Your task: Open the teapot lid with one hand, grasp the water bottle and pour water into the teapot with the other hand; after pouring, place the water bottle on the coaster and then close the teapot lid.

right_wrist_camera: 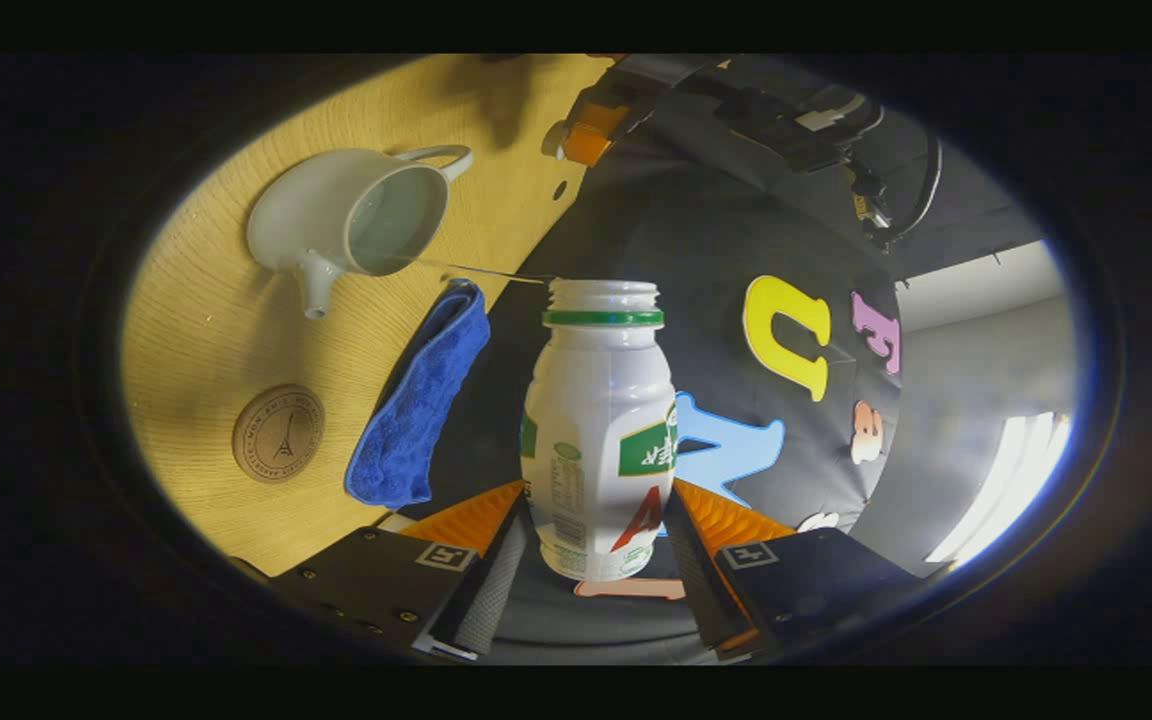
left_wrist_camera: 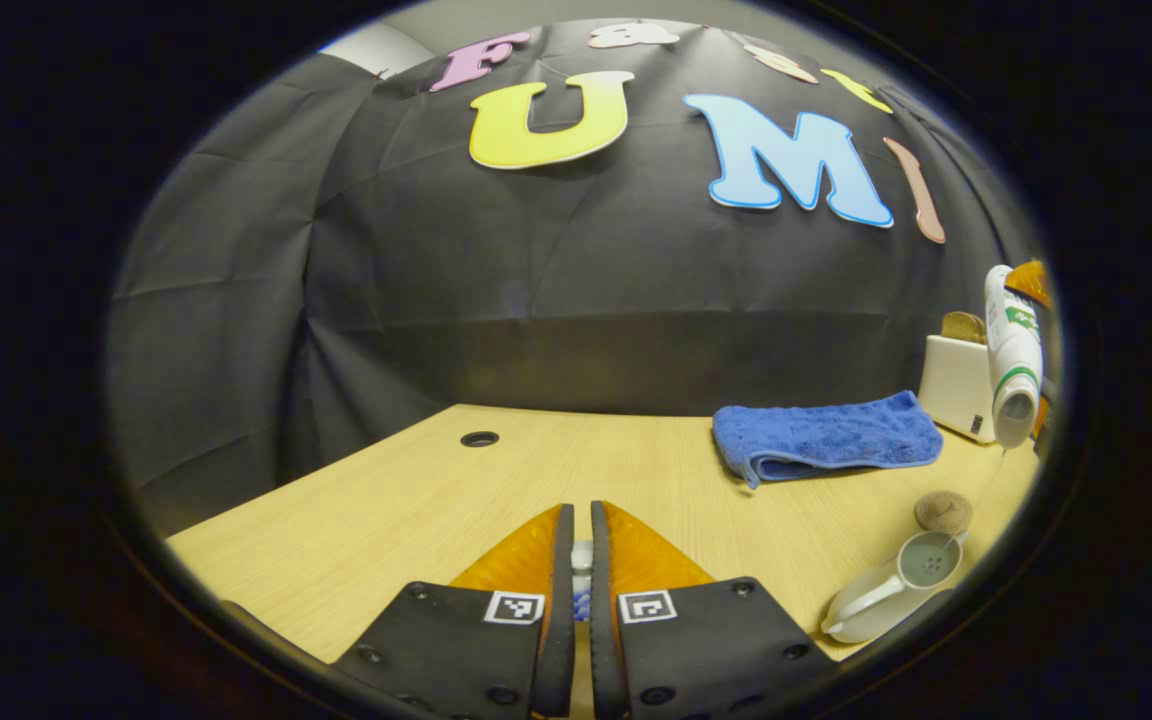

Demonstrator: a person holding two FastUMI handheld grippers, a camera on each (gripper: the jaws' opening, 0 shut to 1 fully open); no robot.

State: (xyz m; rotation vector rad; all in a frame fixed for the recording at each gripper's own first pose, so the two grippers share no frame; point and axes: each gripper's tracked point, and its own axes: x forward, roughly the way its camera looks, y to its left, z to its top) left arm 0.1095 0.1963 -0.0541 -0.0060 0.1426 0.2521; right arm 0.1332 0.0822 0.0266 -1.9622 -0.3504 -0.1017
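In the left gripper view, my left gripper is squeezed nearly closed on a small pale thing; I think it is the teapot lid, but I cannot tell for sure. The white teapot sits open on the wooden table.

In the right gripper view, my right gripper squeezes the white water bottle, tipped sideways with no cap on. A thin stream of water runs into the teapot. The round coaster has writing too small to read.
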